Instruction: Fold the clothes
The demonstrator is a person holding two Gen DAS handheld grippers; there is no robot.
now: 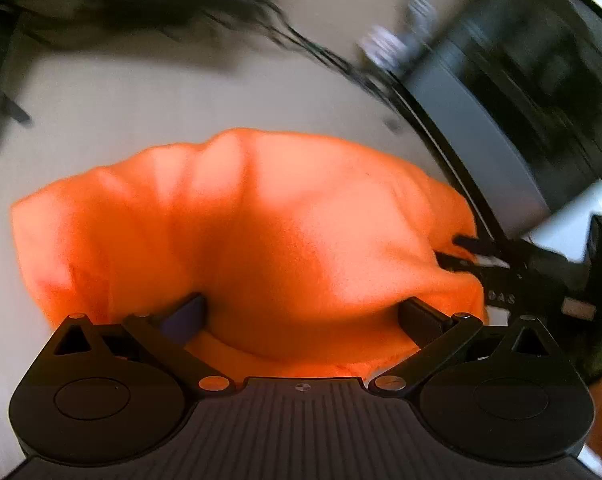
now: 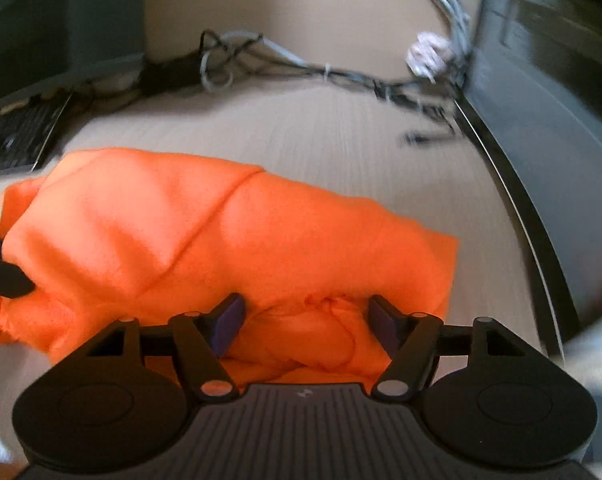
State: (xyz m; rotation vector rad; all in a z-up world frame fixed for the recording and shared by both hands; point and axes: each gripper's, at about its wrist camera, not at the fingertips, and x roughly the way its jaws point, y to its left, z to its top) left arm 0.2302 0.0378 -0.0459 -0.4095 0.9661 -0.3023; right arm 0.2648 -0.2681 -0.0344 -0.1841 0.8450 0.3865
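The left gripper (image 1: 301, 316) points forward and slightly down over the pale worktop (image 1: 141, 112), its fingers (image 1: 189, 312) spread wide, with a fold of the orange garment (image 1: 261, 232) bulging into the gap between them. Whether the pads actually press the cloth cannot be told; the fingers look open around it rather than pinched.

The right gripper (image 2: 307, 320) sits low at the near edge of the same orange garment (image 2: 221, 240), its fingers (image 2: 229, 316) also spread apart, with a bunched, wrinkled wad of the fabric lying between them. In the left wrist view the right gripper shows at about 3 o'clock, its tips buried in the cloth's edge; in the right wrist view the left gripper's finger shows at 9 o'clock, touching the garment's far-left side.

The garment lies heaped in the middle of the worktop, loosely folded over with a seam running across its top. A tangle of cables (image 2: 301, 68) lies at 12 o'clock on the worktop, well apart from the cloth, and a keyboard (image 2: 17, 136) sits at 10 o'clock. Both views are blurred.
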